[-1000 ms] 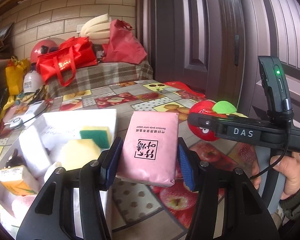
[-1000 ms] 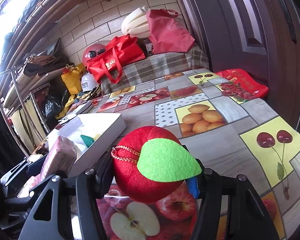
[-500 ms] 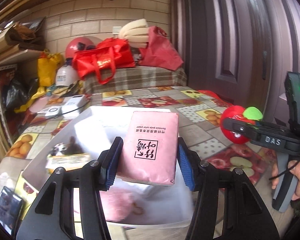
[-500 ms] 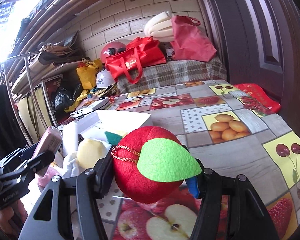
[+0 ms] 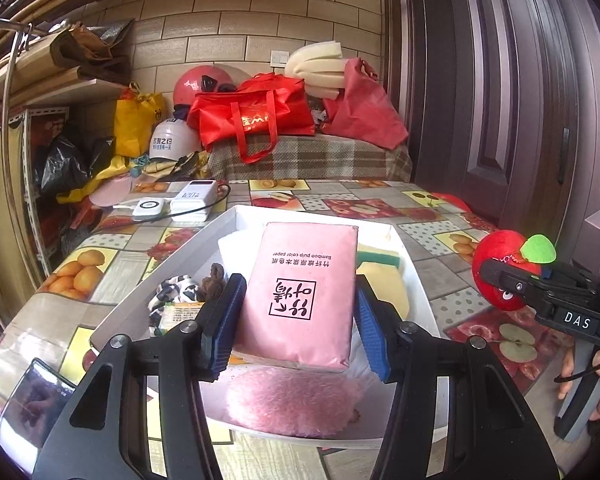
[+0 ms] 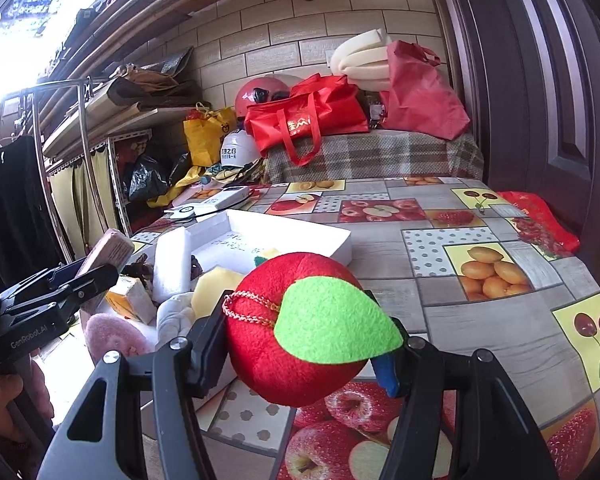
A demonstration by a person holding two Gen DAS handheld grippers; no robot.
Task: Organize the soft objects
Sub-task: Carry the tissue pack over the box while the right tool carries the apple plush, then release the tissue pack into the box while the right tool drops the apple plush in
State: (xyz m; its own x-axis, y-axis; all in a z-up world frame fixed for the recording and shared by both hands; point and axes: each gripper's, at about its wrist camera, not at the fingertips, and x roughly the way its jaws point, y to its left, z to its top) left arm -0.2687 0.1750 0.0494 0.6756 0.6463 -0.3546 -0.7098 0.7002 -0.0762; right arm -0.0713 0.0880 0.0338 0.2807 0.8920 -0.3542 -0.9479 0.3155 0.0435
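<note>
Left gripper (image 5: 296, 312): fingers closed on the pink tissue pack (image 5: 300, 296), blue pads pressed to its two long sides
Right gripper (image 6: 304, 356): fingers closed on the plush apple (image 6: 300, 328), one on each flank
Tissue pack, place: between the left fingers and sticking out well ahead of them, held above the white tray (image 5: 416, 276)
Tissue pack, heading: long axis runs straight out along the fingers, away from the camera; broad printed face turned up, far end a little higher than the near end
Plush apple, place: between the right fingers, over the counter (image 6: 480, 320) just beside the tray's near corner, not above the tray itself
Plush apple, heading: round, no clear long axis; green felt leaf (image 6: 332, 320) faces the camera
Already in the tray: yellow sponge (image 5: 384, 284) beyond the left gripper's right finger, fluffy pink pad (image 5: 292, 400) below the fingers, a white foam block (image 6: 172, 264), a small orange carton (image 6: 132, 300)
Done so far: several soft things sit in the tray
Left to do: by my reading, set the pack down in the tray, then bring the apple across and drop it in
</note>
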